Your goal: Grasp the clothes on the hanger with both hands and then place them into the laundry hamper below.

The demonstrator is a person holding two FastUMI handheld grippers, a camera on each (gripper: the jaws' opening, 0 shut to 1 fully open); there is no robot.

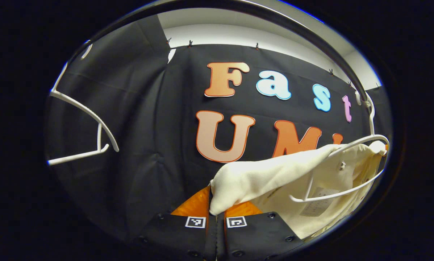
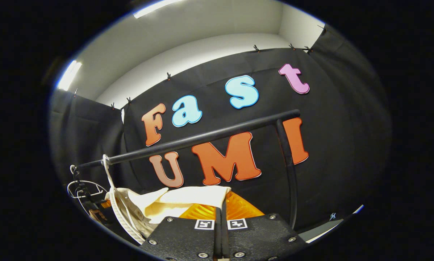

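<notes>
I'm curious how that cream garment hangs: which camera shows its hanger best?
The left gripper view: the white hanger shows there with its hook, shoulder and lower bar, the cream garment draped over it. The right gripper view shows just its hook on the rail and an edge beside the bunched cloth.

Cream garment [image 1: 275, 177]: its lower part ran off the edge of the left gripper view, and its corner hid the fingertips of the left hand-held gripper [image 1: 216, 214].
Garment label [image 1: 316, 204]: too small to read.
Empty white hanger [image 1: 90, 130]: cut off at the left edge.
Rail [image 2: 202, 139]: its upright's foot was lost behind the right hand-held gripper [image 2: 220, 212].
Right grip: cloth covered the fingertips, so the hold could not be judged.
Dark objects [image 2: 88, 203] beyond the garment: too small to identify.
</notes>
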